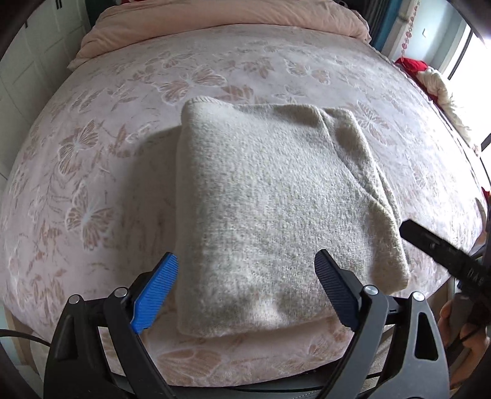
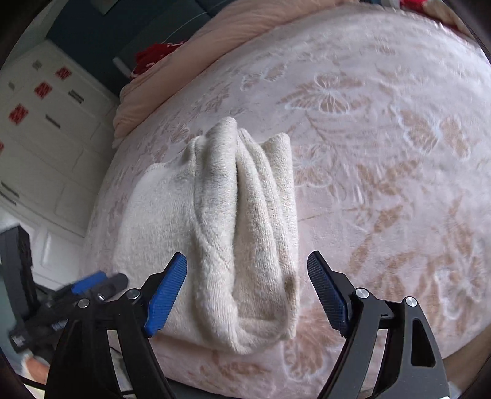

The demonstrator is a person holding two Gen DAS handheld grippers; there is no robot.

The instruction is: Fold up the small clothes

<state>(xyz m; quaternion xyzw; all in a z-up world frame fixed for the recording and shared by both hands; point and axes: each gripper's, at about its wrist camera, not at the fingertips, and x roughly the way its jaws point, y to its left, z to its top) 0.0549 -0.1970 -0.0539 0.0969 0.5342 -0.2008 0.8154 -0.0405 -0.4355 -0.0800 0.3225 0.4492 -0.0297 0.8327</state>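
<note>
A cream knitted garment [image 1: 270,208] lies folded into a thick rectangle on the pink butterfly-patterned bed cover [image 1: 92,172]. My left gripper [image 1: 247,276] is open and empty above the garment's near edge. In the right wrist view the same garment [image 2: 233,233] shows its stacked folded edges end-on. My right gripper [image 2: 247,276] is open and empty, with its jaws either side of the garment's near end. The right gripper also shows in the left wrist view [image 1: 442,248] at the garment's right side. The left gripper shows in the right wrist view [image 2: 92,284] at the lower left.
A pink duvet [image 1: 214,24] is bunched at the head of the bed. Red and cream fabric [image 1: 423,73] lies at the far right by a window. White drawers [image 2: 46,138] stand left of the bed. The bed's near edge [image 1: 245,368] runs just below the garment.
</note>
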